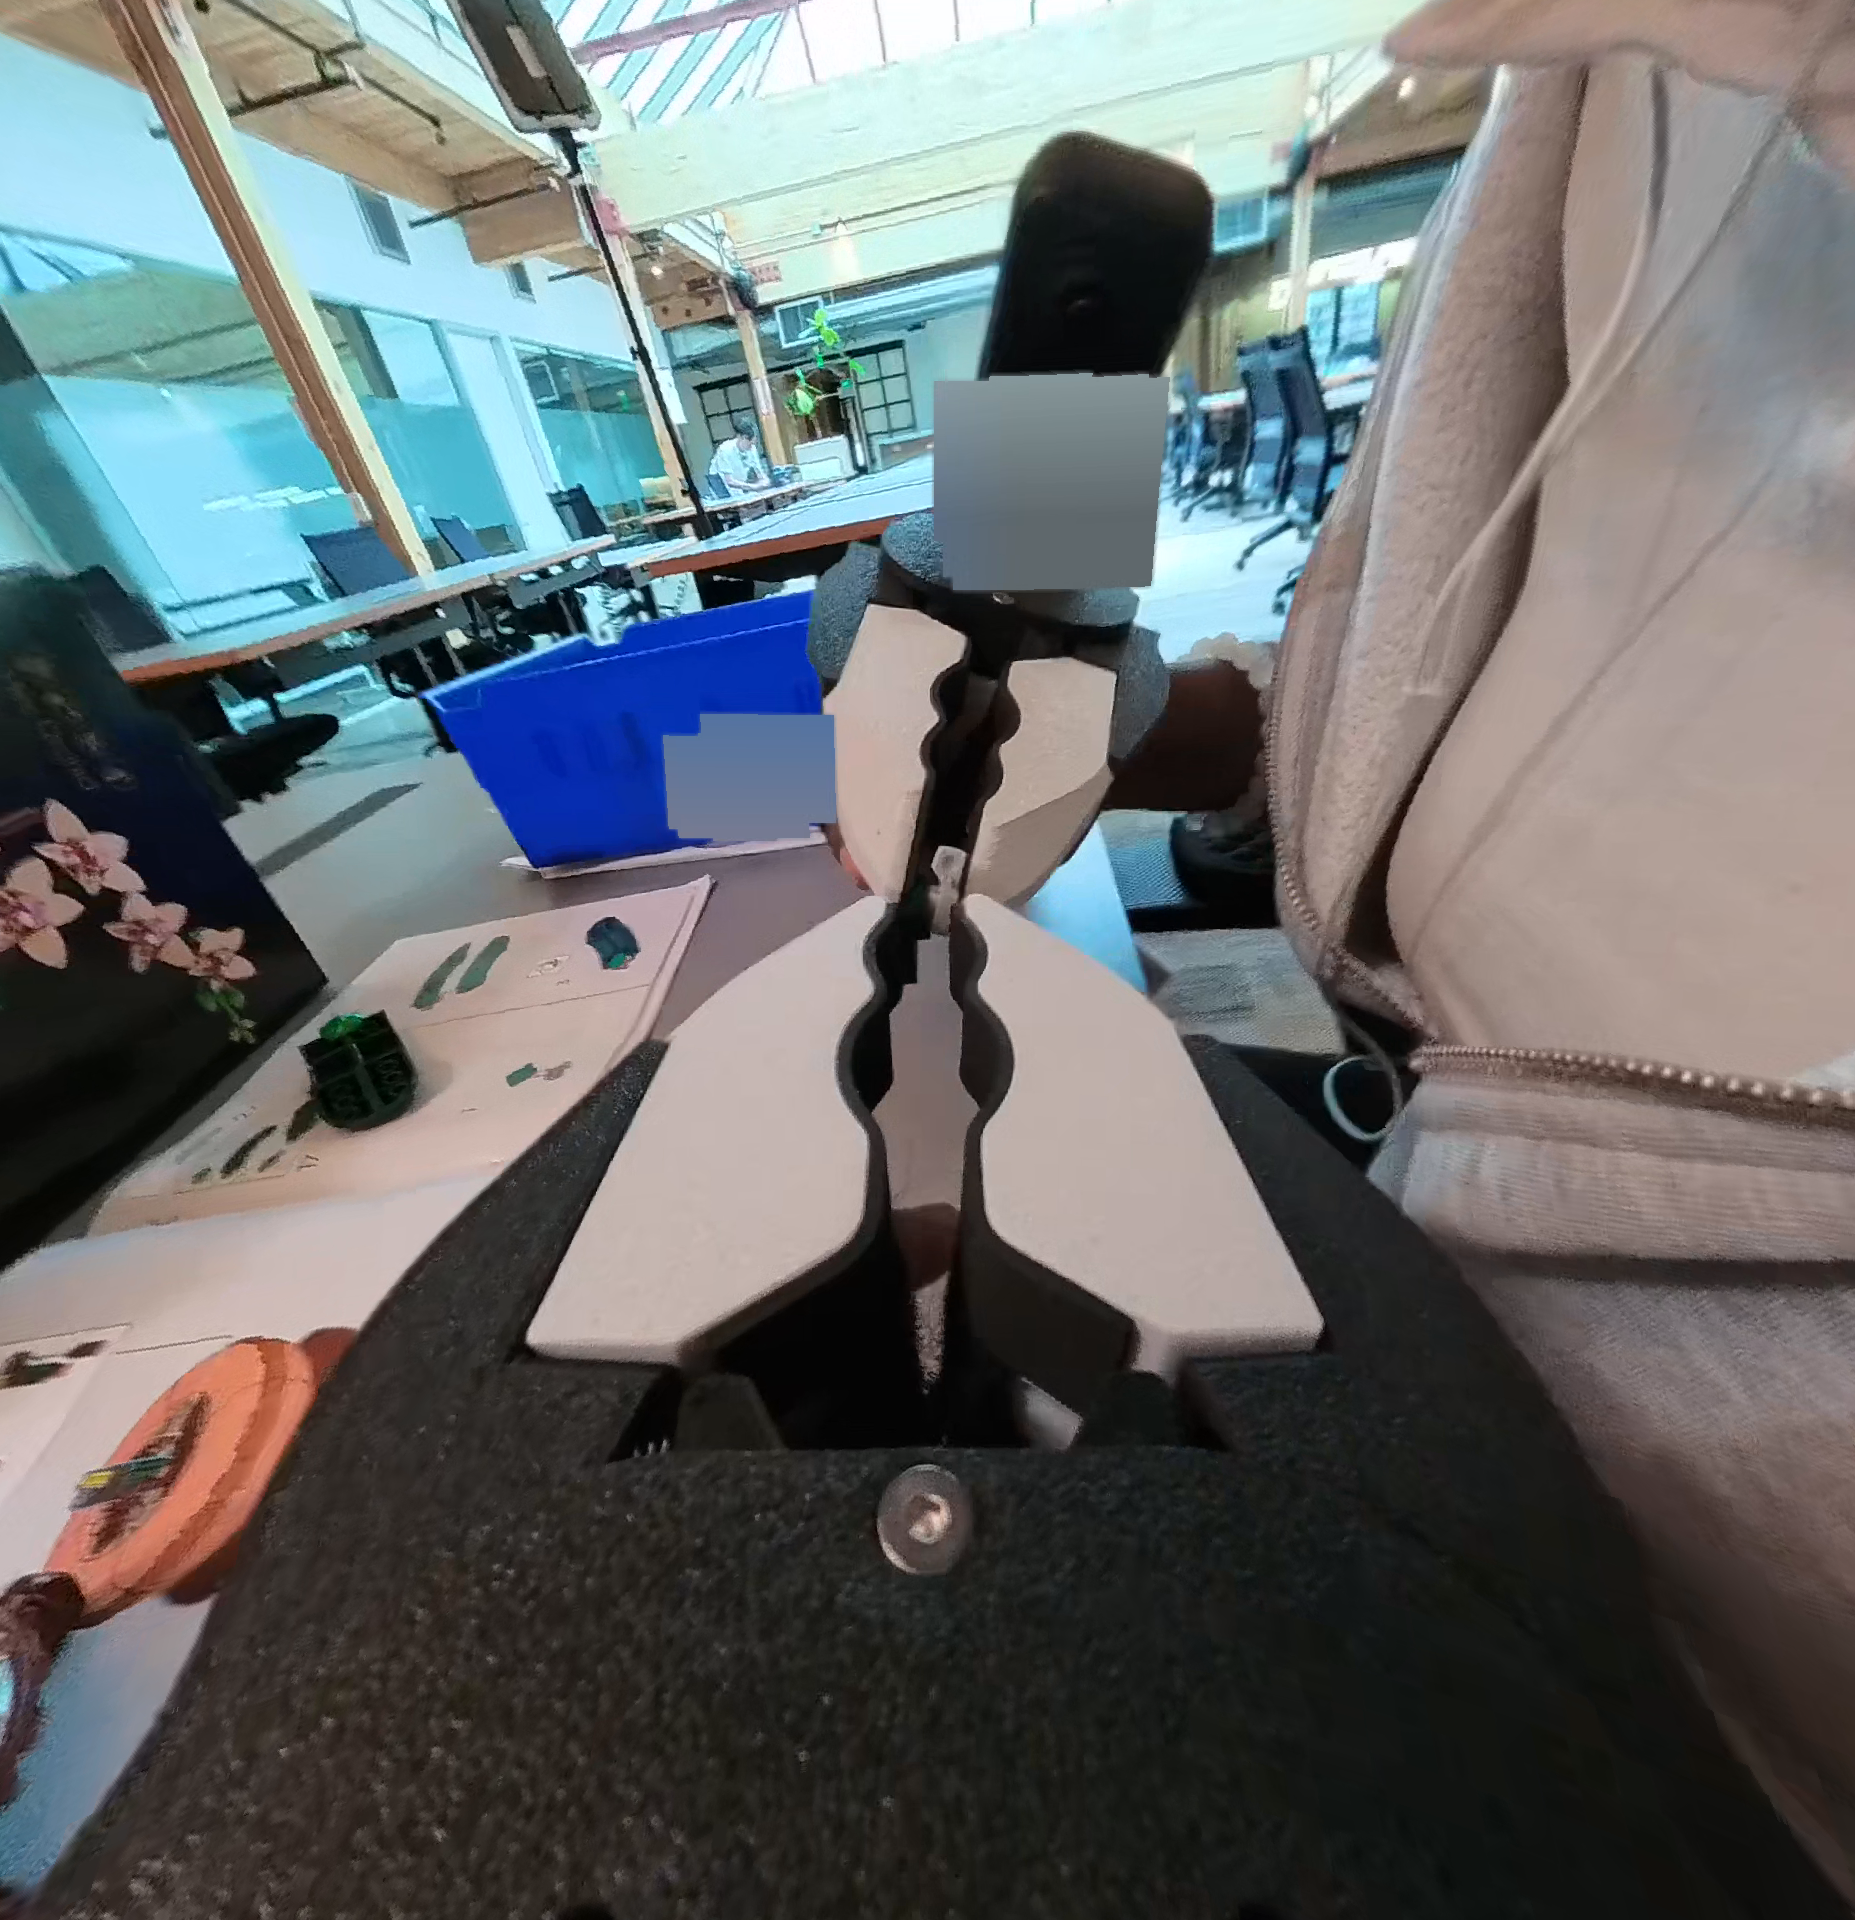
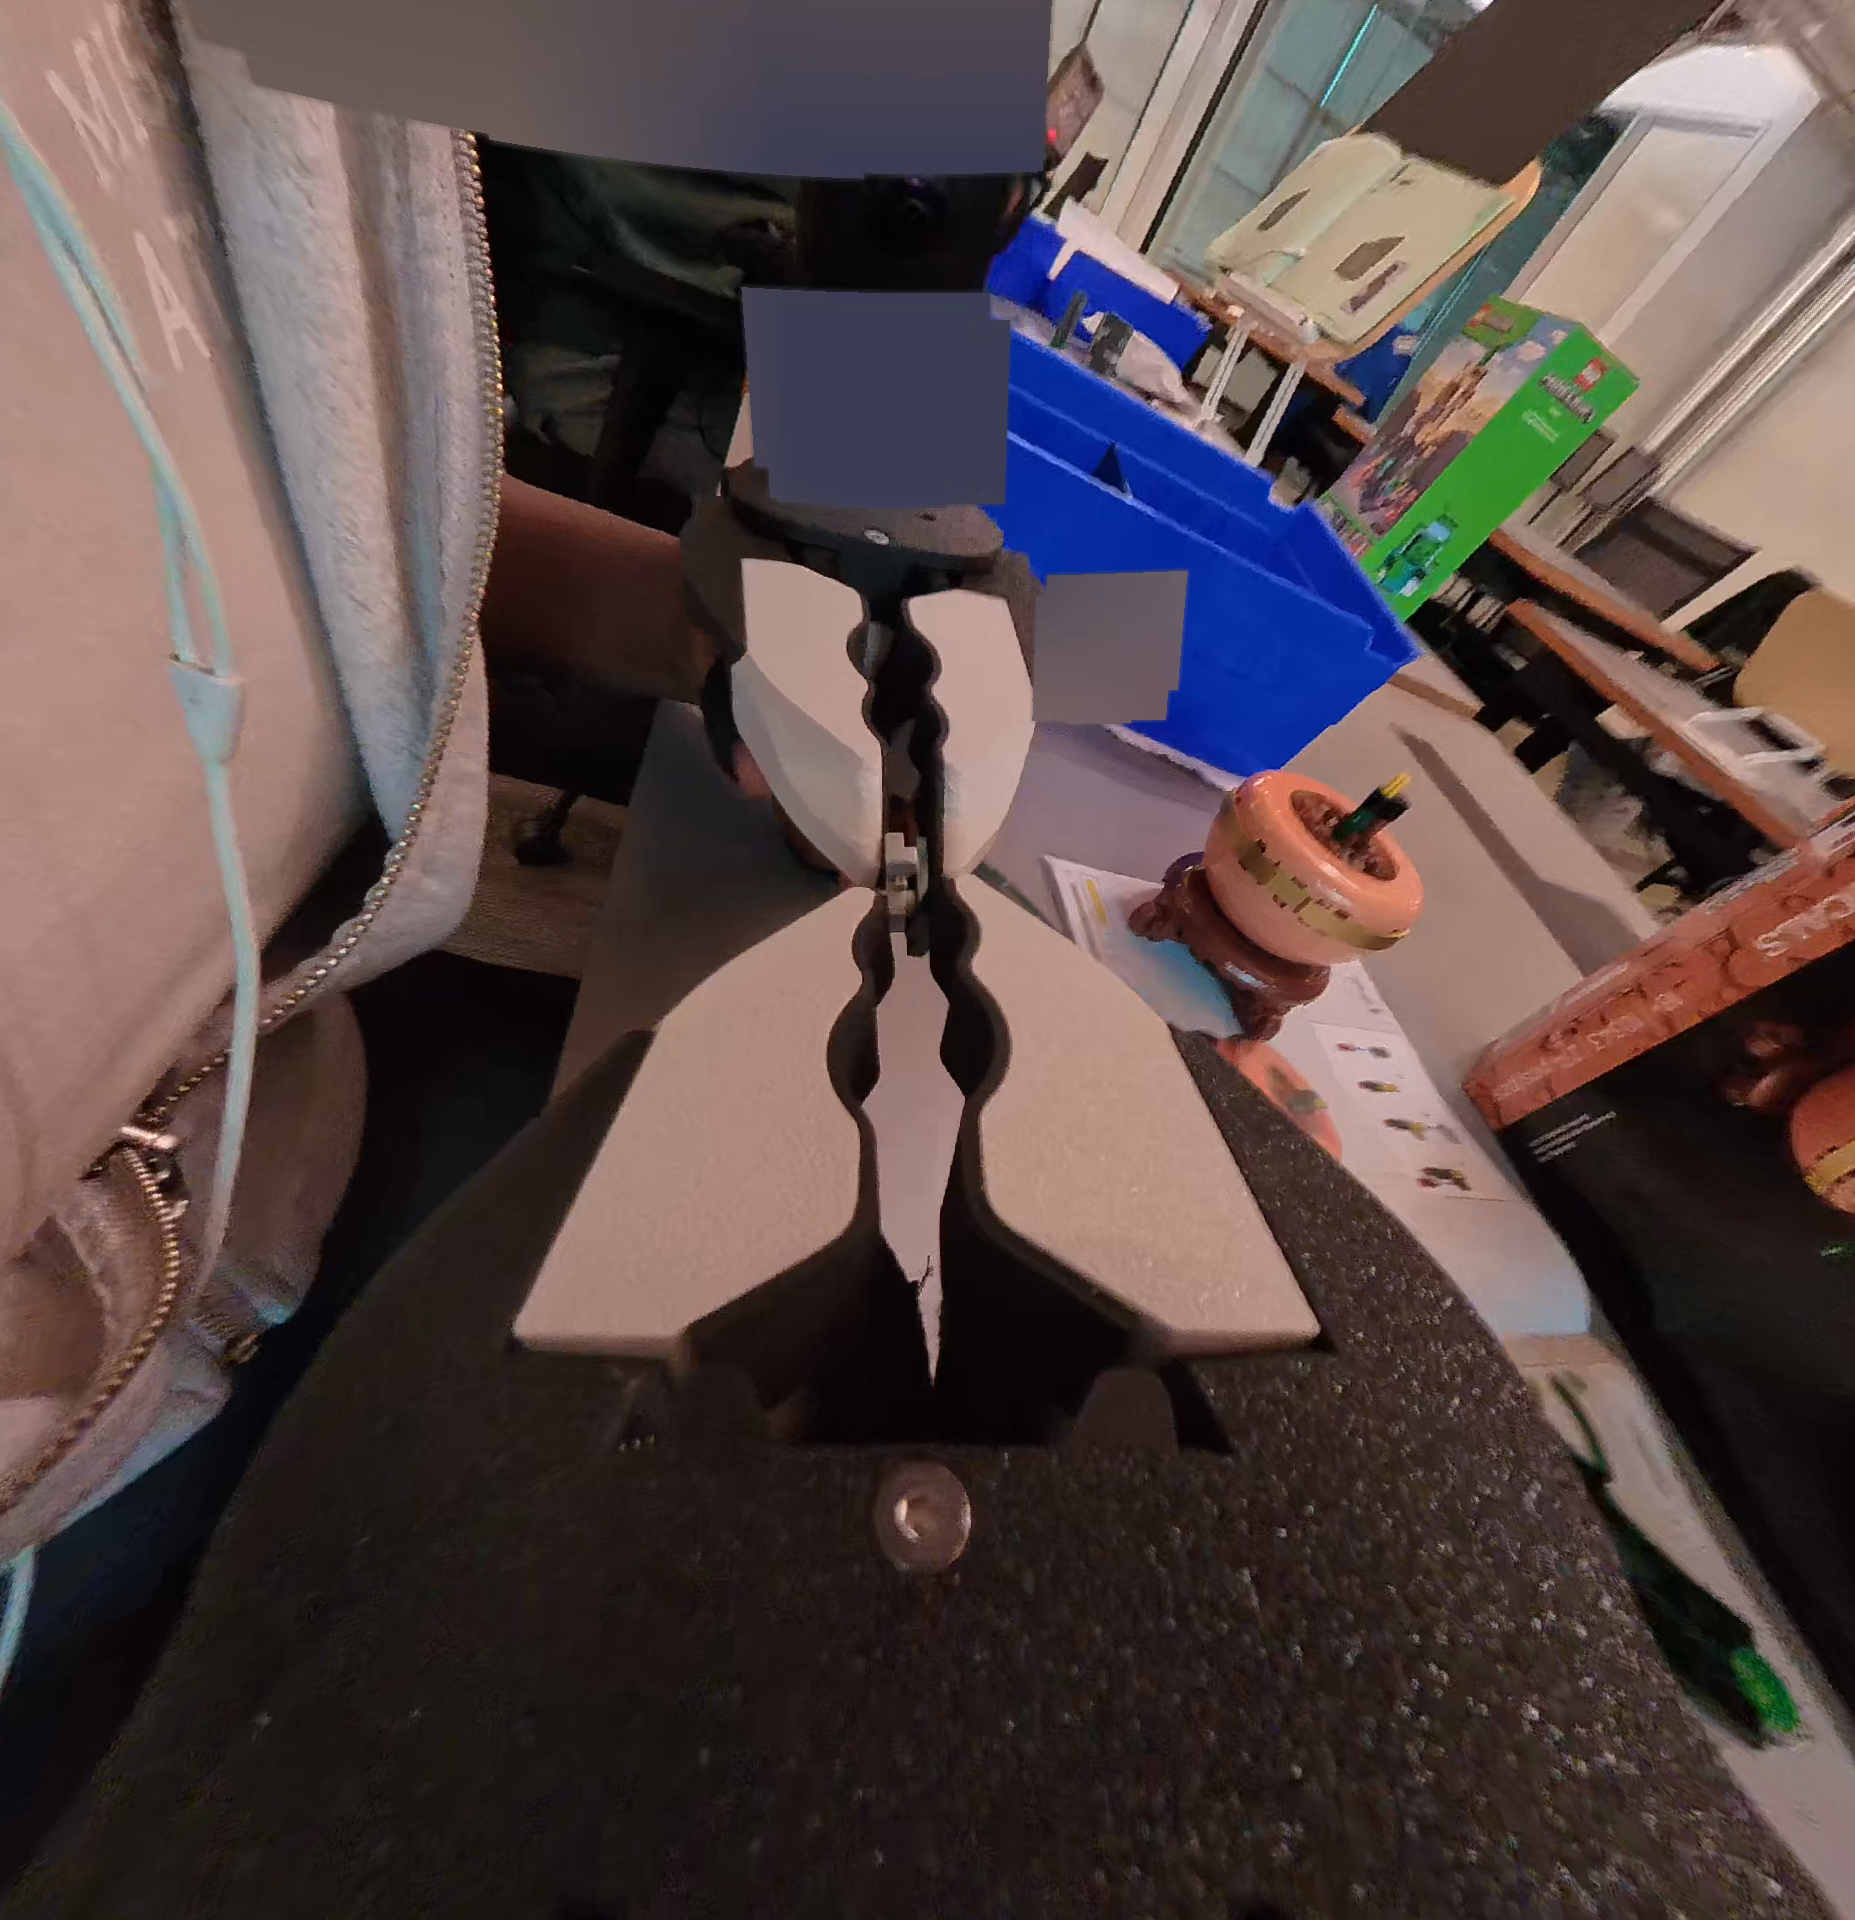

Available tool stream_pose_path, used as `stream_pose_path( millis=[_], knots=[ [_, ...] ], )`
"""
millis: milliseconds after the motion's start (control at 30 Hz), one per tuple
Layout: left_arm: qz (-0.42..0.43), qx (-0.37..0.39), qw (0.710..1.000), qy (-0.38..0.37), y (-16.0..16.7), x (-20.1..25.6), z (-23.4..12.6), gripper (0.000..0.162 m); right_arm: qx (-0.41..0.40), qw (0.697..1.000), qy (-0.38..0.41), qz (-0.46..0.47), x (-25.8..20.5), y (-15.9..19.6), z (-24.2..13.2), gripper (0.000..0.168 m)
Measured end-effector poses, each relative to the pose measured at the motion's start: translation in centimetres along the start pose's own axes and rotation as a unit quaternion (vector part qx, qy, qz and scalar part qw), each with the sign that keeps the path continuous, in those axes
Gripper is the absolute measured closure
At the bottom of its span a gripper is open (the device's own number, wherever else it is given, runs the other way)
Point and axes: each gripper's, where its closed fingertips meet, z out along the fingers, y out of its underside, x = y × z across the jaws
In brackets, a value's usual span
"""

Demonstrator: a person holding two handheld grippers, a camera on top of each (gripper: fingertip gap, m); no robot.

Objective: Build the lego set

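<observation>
My two grippers meet tip to tip above the table's near edge. In the left wrist view my left gripper [image 1: 915, 920] is shut on a small dark green piece [image 1: 905, 932]. Facing it, my right gripper [image 1: 938, 862] pinches a small light grey piece [image 1: 945, 881]. The two pieces touch. In the right wrist view my right gripper [image 2: 907, 914] holds the grey piece [image 2: 900, 878], and the left gripper [image 2: 907, 810] faces it. A built orange pot on a brown stand [image 2: 1307, 883] sits on the table to the right; it also shows in the left wrist view [image 1: 164, 1475].
A dark green round assembly [image 1: 362, 1070] stands on the open instruction booklet [image 1: 549, 997]. A blue bin [image 1: 611, 727] sits behind. An orchid box [image 1: 92, 935] stands left, an orange-edged box [image 2: 1681, 987] right. Green leaf pieces [image 2: 1681, 1621] lie near. A person's beige hoodie [image 1: 1577, 727] is close.
</observation>
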Motion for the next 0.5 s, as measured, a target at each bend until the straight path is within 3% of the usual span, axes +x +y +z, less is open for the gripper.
stream_pose_path(
  millis=[133,267,367,467,500],
  knots=[
    [0.093,-0.052,0.994,-0.016,1.3,0.3,0.2,0.156,-0.024,0.998,-0.022,0.046,-0.6,1.2,0.2,0.161],
    [0.129,-0.068,0.989,-0.002,1.5,0.9,0.1,0.156,-0.036,0.997,-0.04,0.052,-1.3,1.5,0.3,0.161],
    [0.099,-0.077,0.992,-0.013,1.9,0.4,0.3,0.156,-0.036,0.996,-0.022,0.073,-0.5,1.8,0.2,0.161],
    [-0.018,-0.041,0.998,-0.044,0.5,-1.0,0.5,0.153,0.039,0.98,-0.018,0.193,1.1,0.6,-0.5,0.161],
    [-0.053,-0.04,0.997,-0.04,0.4,-1.2,0.4,0.144,0.063,0.971,-0.024,0.231,1.4,0.3,-0.7,0.161]
  ],
)
